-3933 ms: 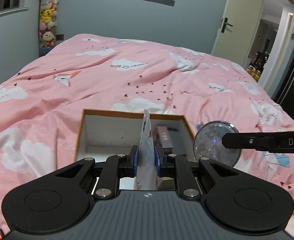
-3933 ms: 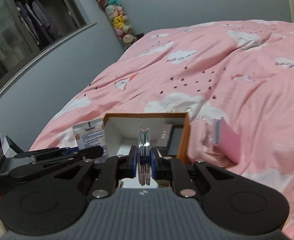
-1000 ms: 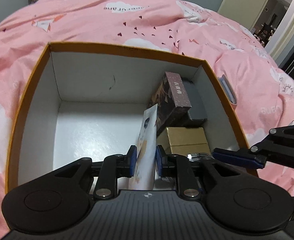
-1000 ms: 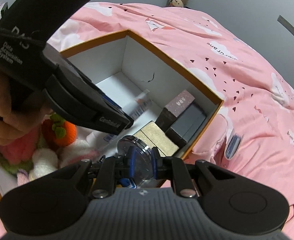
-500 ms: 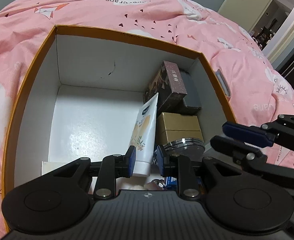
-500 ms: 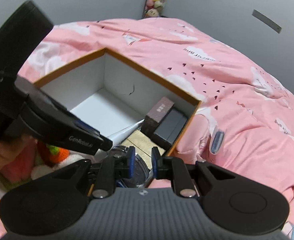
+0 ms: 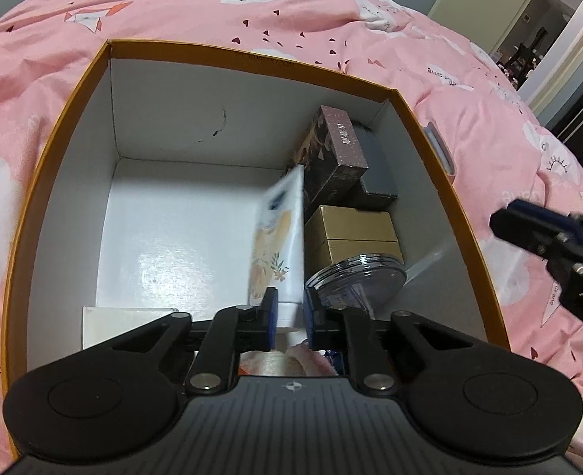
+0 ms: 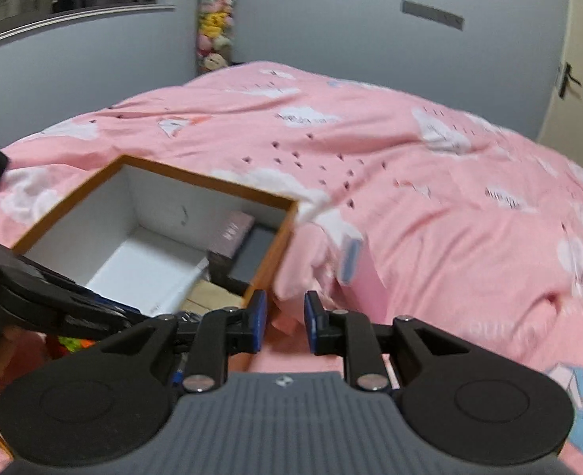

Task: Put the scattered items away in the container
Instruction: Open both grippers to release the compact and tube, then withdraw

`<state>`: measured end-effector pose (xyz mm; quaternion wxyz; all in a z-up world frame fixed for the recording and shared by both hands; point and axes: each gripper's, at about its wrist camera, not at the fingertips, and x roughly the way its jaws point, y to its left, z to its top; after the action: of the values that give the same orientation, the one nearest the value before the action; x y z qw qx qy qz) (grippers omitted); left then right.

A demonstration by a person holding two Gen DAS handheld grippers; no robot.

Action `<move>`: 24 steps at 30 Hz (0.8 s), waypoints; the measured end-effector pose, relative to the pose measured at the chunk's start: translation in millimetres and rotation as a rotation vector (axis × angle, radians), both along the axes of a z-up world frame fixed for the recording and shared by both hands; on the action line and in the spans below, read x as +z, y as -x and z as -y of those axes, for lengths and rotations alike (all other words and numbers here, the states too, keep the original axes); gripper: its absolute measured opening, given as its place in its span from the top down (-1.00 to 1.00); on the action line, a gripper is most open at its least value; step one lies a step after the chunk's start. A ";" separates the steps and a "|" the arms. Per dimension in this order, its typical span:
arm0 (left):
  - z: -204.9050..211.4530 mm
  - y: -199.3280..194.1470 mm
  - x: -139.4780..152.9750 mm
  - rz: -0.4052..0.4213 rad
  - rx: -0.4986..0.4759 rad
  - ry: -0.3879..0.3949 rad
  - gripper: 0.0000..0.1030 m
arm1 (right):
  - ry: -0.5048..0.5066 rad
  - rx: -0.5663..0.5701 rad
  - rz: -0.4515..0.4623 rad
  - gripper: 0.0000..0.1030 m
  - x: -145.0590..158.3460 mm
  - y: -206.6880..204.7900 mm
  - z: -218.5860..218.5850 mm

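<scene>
Dim, even indoor light. Glare patch on the box (image 7: pixel 164 265) floor. Right wrist view motion-blurred throughout; tube (image 7: pixel 279 245) smeared. Fisheye bends edges; corners dark.

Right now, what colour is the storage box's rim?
Orange, over white inner walls on the storage box; clearest in the left wrist view.

One orange-rimmed box (image 7: pixel 50 182), one white tube (image 7: pixel 279 237), one gold carton (image 7: pixel 355 233), one clear round case (image 7: pixel 357 273), two grippers
</scene>
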<state>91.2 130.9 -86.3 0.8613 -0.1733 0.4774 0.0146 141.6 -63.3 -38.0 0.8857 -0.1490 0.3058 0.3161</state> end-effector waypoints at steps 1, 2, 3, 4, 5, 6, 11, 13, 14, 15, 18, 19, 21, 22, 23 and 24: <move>-0.2 0.1 -0.8 -0.001 0.000 0.004 0.80 | 0.000 -0.007 -0.009 0.56 -2.1 -0.5 1.6; -0.3 -0.3 -1.5 -0.003 0.001 0.007 0.82 | 0.000 -0.012 -0.017 0.56 -4.0 -0.8 3.1; -0.3 -0.8 -2.0 -0.004 0.000 0.013 0.82 | -0.001 -0.015 -0.022 0.56 -5.4 -0.9 4.0; -0.1 -1.4 -2.3 -0.002 -0.002 0.021 0.83 | -0.001 -0.016 -0.025 0.56 -6.5 -0.9 4.8; 0.5 -2.1 -2.3 0.002 -0.007 0.028 0.83 | -0.002 -0.016 -0.027 0.56 -7.3 -0.8 5.4; 1.3 -2.3 -2.2 0.004 -0.010 0.029 0.83 | -0.003 -0.016 -0.028 0.56 -7.7 -0.7 5.6; 4.7 -4.5 -0.1 -0.012 -0.021 -0.029 0.83 | -0.008 -0.015 -0.026 0.56 -6.9 0.6 6.6; 3.1 -6.0 -2.0 -0.034 -0.022 -0.041 0.83 | -0.007 -0.016 -0.030 0.56 -7.5 0.0 6.7; 1.8 -8.4 -3.7 -0.048 -0.022 -0.037 0.83 | -0.006 -0.016 -0.032 0.56 -7.9 -0.3 6.5; 1.4 -9.7 -5.0 -0.058 -0.021 -0.036 0.83 | -0.006 -0.016 -0.034 0.56 -8.2 -0.3 6.3; 2.5 -11.9 -6.7 -0.068 -0.036 -0.033 0.83 | -0.006 -0.013 -0.038 0.56 -9.2 0.4 5.9; 3.8 -12.4 -6.4 -0.069 -0.039 -0.044 0.83 | -0.005 -0.012 -0.040 0.56 -9.3 0.4 6.0; 5.2 -12.0 -5.9 -0.070 -0.044 -0.059 0.83 | -0.005 -0.014 -0.042 0.56 -9.4 0.0 6.8; 5.8 -11.5 -5.5 -0.068 -0.049 -0.063 0.83 | -0.006 -0.015 -0.042 0.56 -9.0 -0.2 7.3; 6.4 -10.5 -4.9 -0.065 -0.052 -0.069 0.83 | -0.009 -0.018 -0.043 0.55 -8.6 -0.8 8.0; 7.1 -9.1 -3.8 -0.059 -0.051 -0.077 0.83 | -0.010 -0.020 -0.045 0.55 -8.5 -1.6 8.8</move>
<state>100.3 123.8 -90.1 0.8530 -0.1275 0.5059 0.0158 143.2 -72.2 -46.5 0.8824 -0.1343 0.3255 0.3122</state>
